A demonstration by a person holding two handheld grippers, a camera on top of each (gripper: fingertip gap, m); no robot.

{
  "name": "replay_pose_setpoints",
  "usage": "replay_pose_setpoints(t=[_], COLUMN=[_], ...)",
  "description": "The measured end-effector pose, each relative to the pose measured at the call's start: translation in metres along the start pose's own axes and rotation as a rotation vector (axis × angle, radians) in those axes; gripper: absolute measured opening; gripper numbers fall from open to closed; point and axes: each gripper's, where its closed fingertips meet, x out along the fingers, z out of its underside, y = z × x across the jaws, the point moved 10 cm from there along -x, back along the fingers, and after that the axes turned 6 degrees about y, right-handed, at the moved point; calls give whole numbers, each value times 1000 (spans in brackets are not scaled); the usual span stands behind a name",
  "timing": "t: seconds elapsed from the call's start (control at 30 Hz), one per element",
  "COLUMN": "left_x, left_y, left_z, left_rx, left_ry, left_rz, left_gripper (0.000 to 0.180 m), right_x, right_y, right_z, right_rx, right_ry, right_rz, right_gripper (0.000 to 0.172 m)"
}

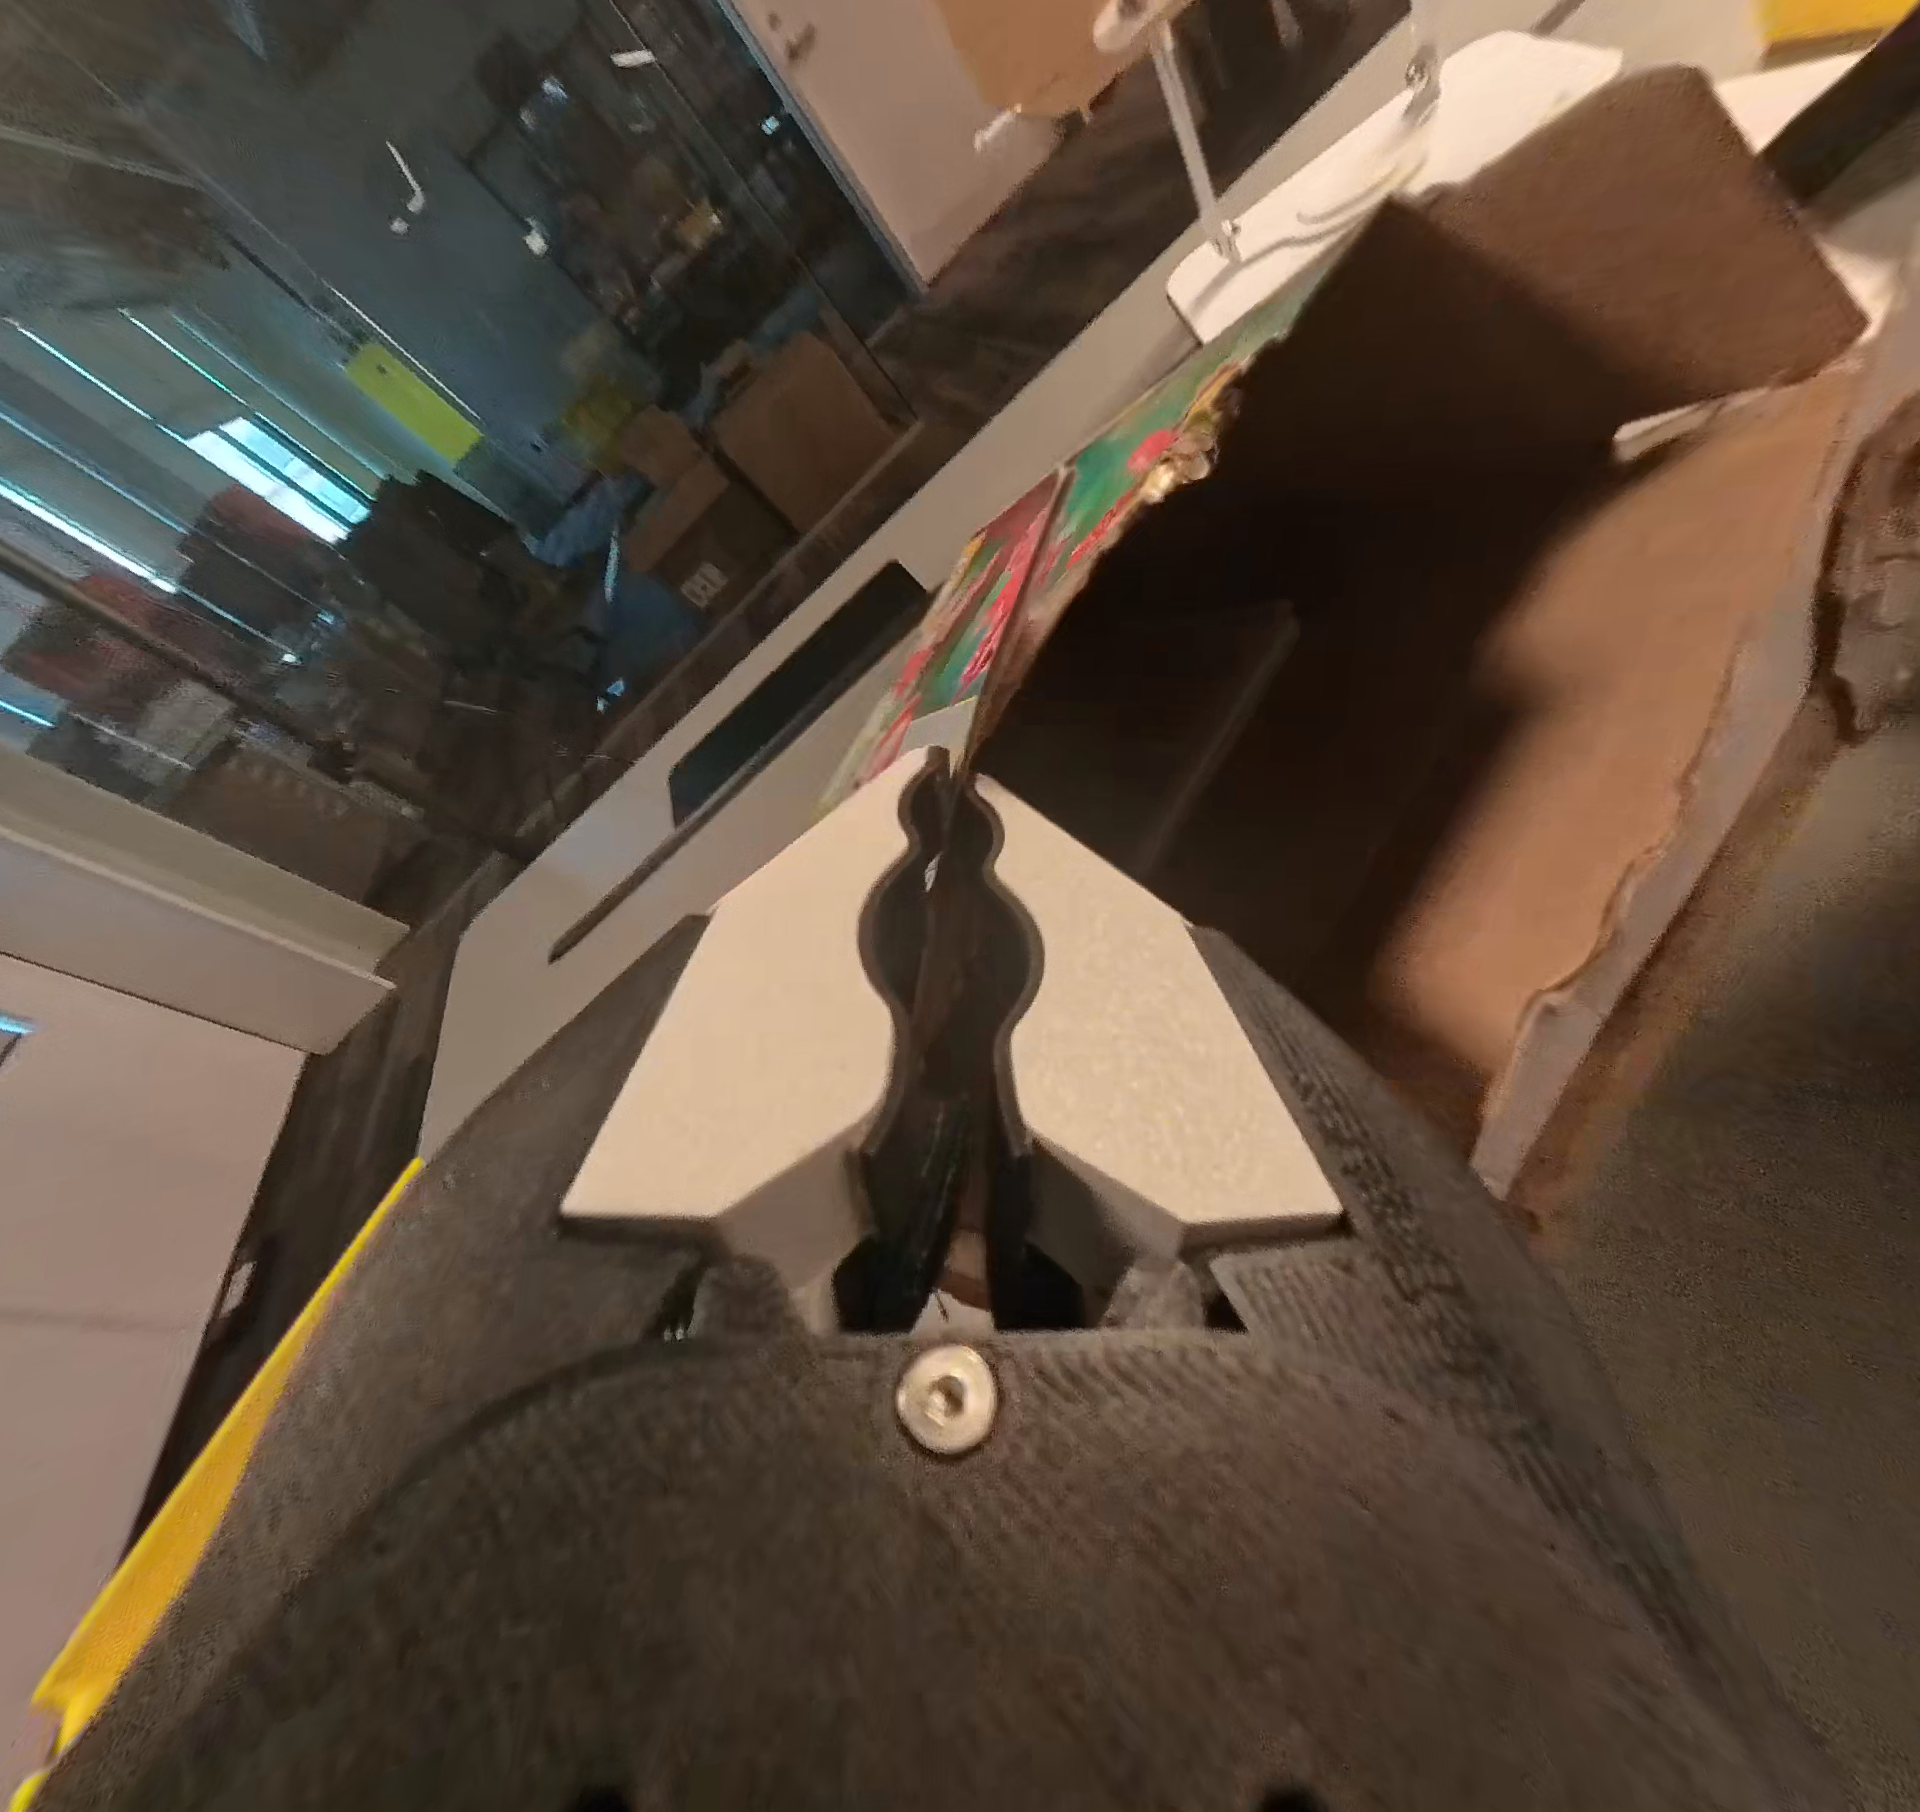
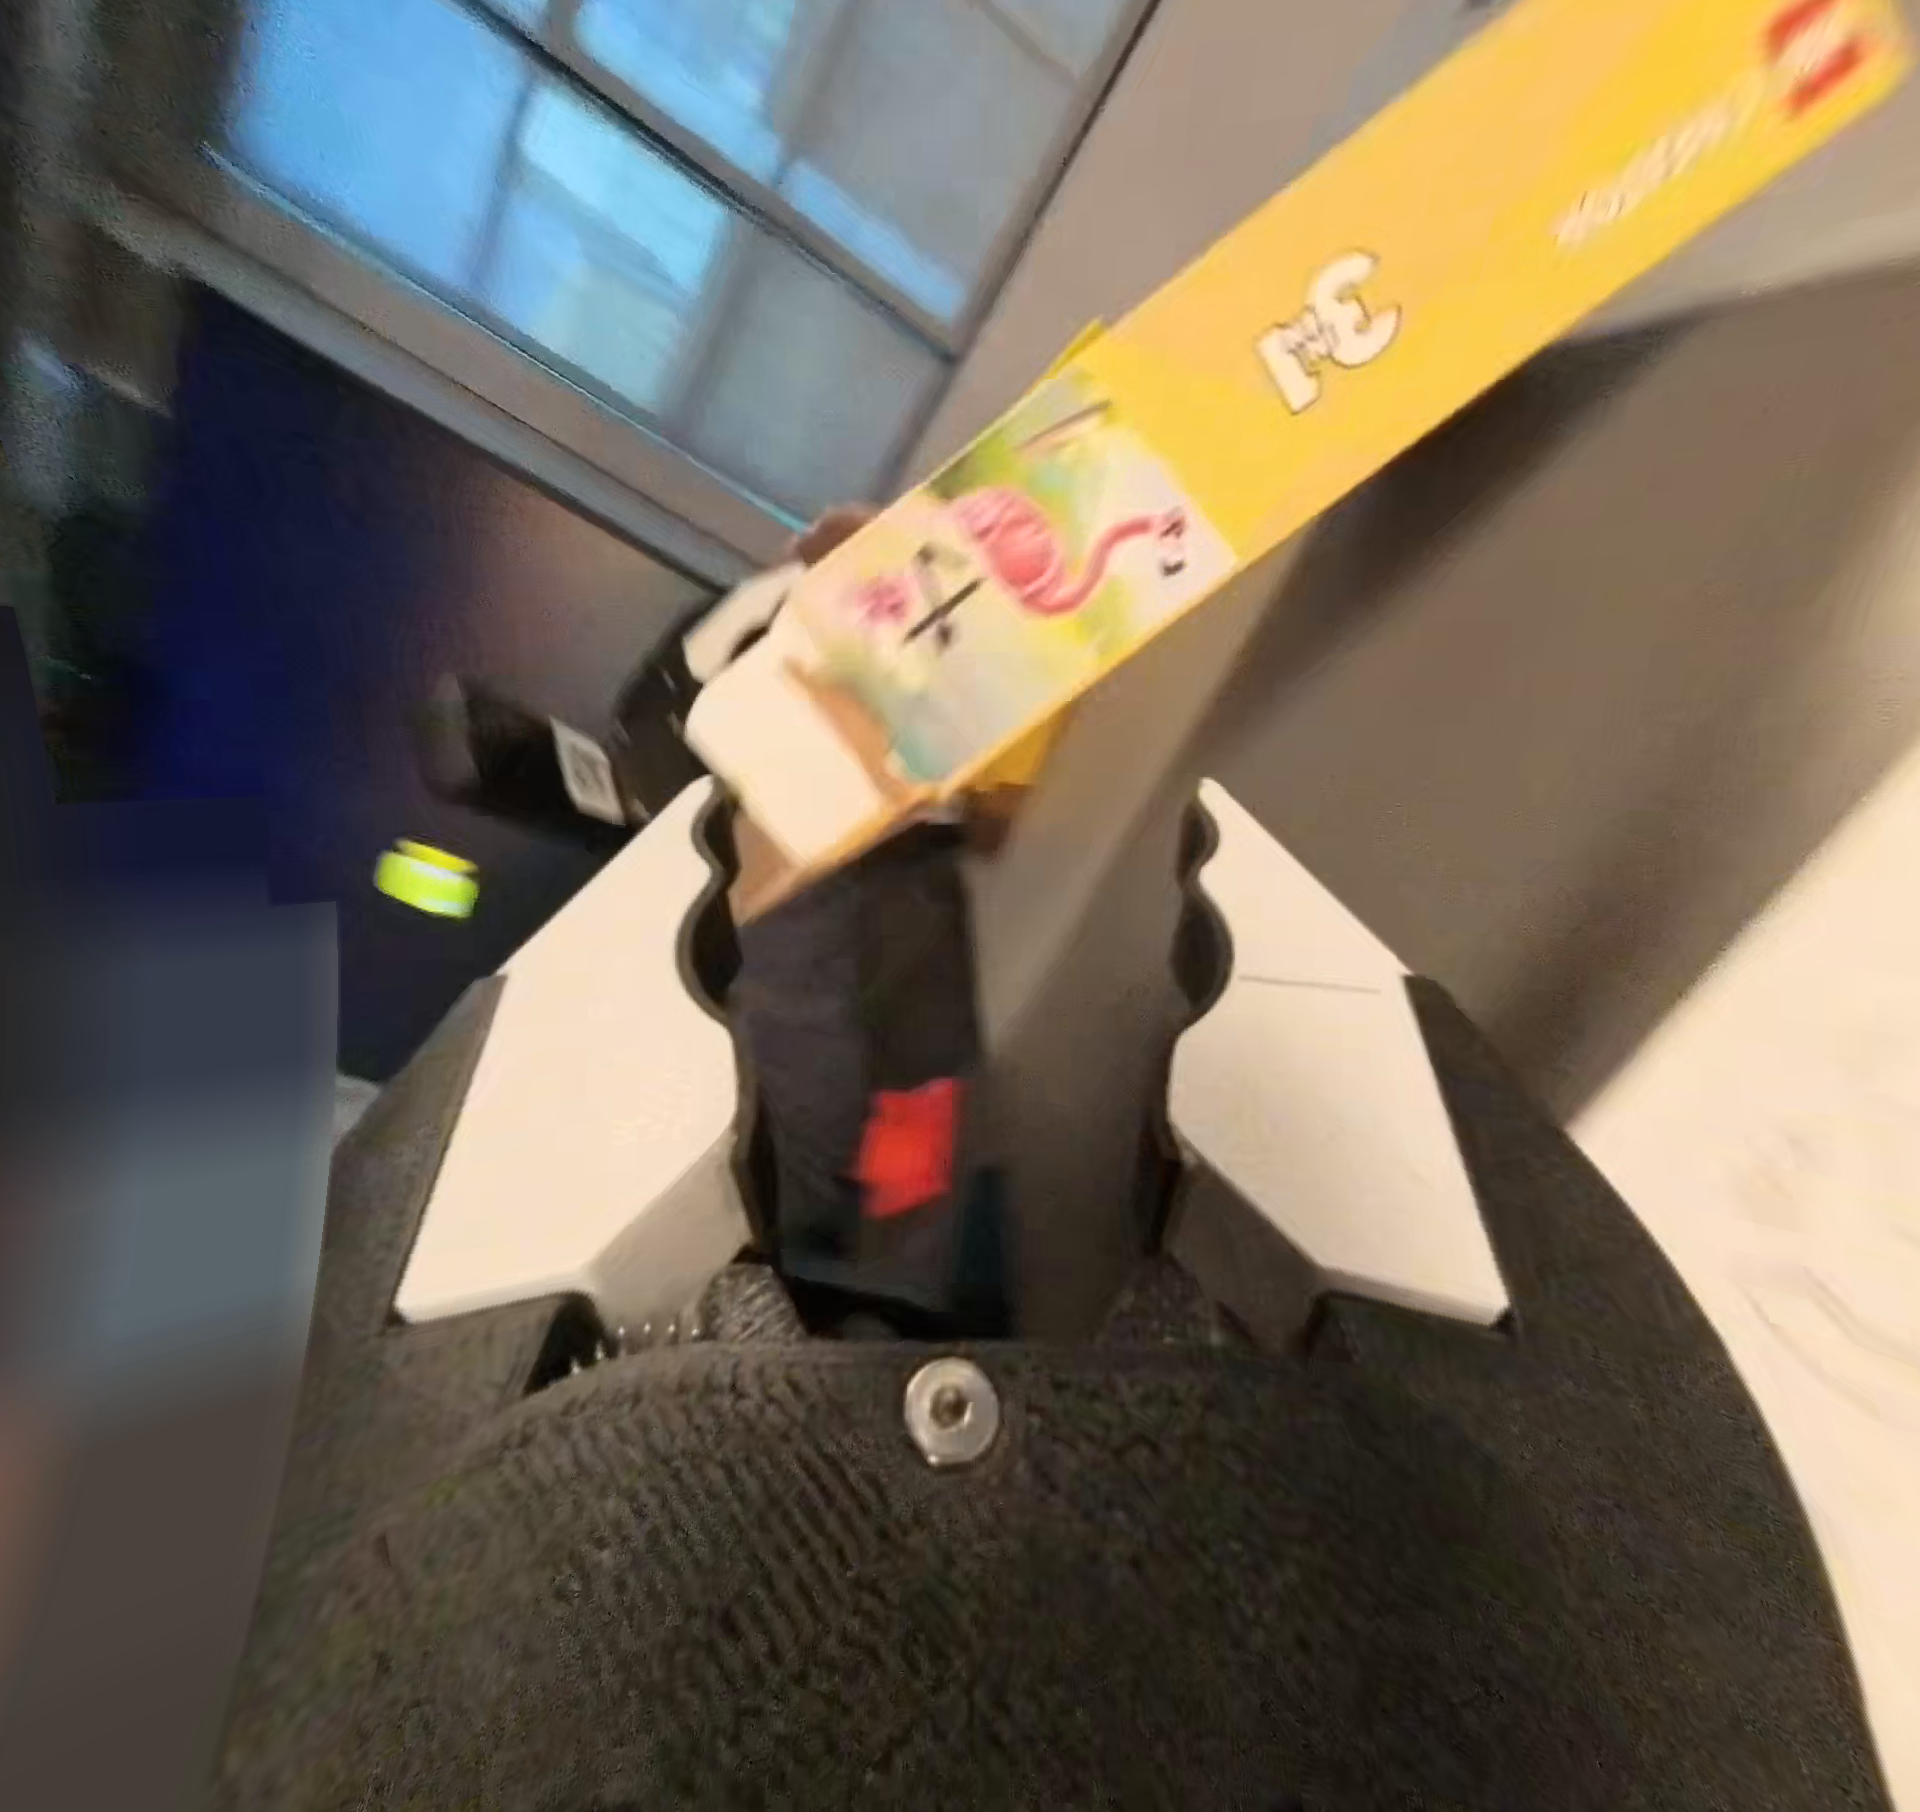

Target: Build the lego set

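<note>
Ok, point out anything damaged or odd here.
The open cardboard box has ragged, torn edges at its opening, on the printed wall and on the brown flap. The left tongs are shut on that printed wall's edge.

Each gripper (image 1: 951, 775) (image 2: 951, 827) had a black textured body, white angular fingers (image 1: 1122, 1024) with scalloped dark pads, and one silver screw (image 1: 945, 1399).
</note>
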Motion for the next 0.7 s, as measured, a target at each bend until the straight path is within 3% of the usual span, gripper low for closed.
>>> replay_pose_setpoints(t=[0.13,0.3,0.4,0.5,0.7], left_x=[-24,-47,-57,-67,-79], left_y=[16,54,73,80,76], left_z=[0,10,22,34,40], left_rx=[57,237,327,321,406], left_ry=[59,95,112,155,189], left_rz=[-52,-13,-7,-15,-69], left_gripper=[0,0,0,0,0], right_x=[55,86,93,98,115], right_y=[29,58,71,77,68], right_z=[-9,-11,3,15,8], right_rx=[352,466,471,397,323], right_ry=[-66,-197,-344,-463,-444], right_rz=[-146,-93,5,133,9], right_gripper=[122,145,137,91,82])
